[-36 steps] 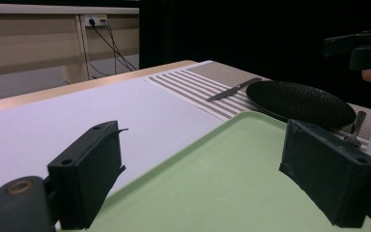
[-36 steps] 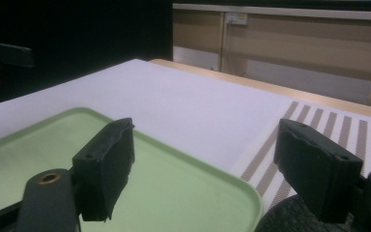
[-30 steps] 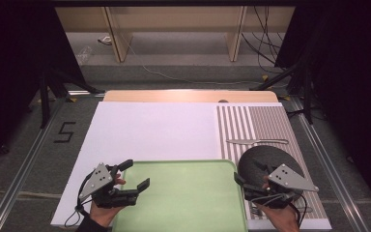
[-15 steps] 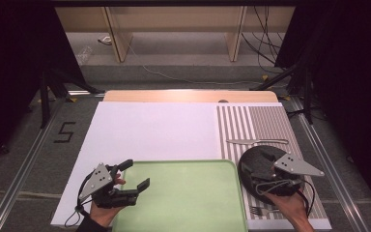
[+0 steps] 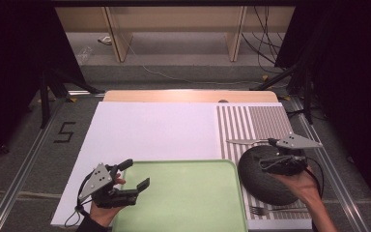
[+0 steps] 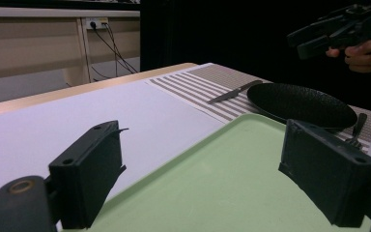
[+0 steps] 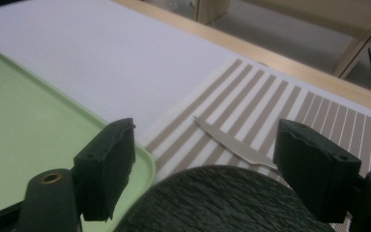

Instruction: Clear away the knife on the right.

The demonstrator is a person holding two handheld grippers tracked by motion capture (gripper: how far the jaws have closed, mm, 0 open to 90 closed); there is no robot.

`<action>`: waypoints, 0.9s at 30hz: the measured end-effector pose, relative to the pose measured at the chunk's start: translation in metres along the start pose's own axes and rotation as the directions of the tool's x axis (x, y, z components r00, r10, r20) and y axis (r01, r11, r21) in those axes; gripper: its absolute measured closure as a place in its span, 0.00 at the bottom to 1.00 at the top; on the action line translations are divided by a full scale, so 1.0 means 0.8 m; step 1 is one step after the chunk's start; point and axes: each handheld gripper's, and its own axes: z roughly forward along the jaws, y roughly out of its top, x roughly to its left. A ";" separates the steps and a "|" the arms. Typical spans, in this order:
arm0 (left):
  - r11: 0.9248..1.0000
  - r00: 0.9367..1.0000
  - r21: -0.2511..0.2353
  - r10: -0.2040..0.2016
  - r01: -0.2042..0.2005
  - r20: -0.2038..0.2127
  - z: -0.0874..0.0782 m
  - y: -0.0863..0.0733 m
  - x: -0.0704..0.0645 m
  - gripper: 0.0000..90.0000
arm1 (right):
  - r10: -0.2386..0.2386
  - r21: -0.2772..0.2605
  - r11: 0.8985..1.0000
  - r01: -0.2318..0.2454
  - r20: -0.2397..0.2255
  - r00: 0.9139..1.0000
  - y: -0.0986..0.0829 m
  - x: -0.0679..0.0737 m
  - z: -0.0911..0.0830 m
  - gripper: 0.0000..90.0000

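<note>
On the striped placemat (image 5: 256,121) at the right side of the table lies a black plate (image 5: 265,176), with a knife (image 5: 246,141) just beyond its far rim and a fork (image 5: 257,210) at its near side, partly hidden under the plate's edge. The right gripper (image 5: 279,157) hangs above the far part of the plate, not touching it. In the right gripper view its jaws stand wide apart and hold nothing; between them I see the dark textured plate (image 7: 222,200) below and the blade of the knife (image 7: 232,144) on the stripes.

The green tray (image 5: 183,198) lies at the near edge of the table, just beside the plate on its left. The left gripper (image 5: 133,176) is at the tray's left near corner, low over it. Its jaws are also wide open and empty; the left gripper view looks between them across the tray (image 6: 212,179) towards the plate (image 6: 302,104), the knife (image 6: 234,92) and the fork (image 6: 356,129).
</note>
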 end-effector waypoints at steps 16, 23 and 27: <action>1.000 1.000 -0.005 -0.007 0.007 0.003 0.000 0.000 0.001 0.16 | -0.027 0.203 0.979 0.022 0.022 0.999 0.023 -0.055 0.036 0.28; 1.000 1.000 -0.005 -0.004 0.004 0.003 0.000 0.000 0.000 0.16 | -0.037 0.306 0.952 0.029 0.022 0.999 0.027 -0.081 0.059 0.28; 1.000 1.000 -0.009 -0.006 0.006 0.005 0.000 0.000 0.000 0.16 | -0.051 0.358 0.933 0.041 0.019 0.999 0.030 -0.093 0.077 0.29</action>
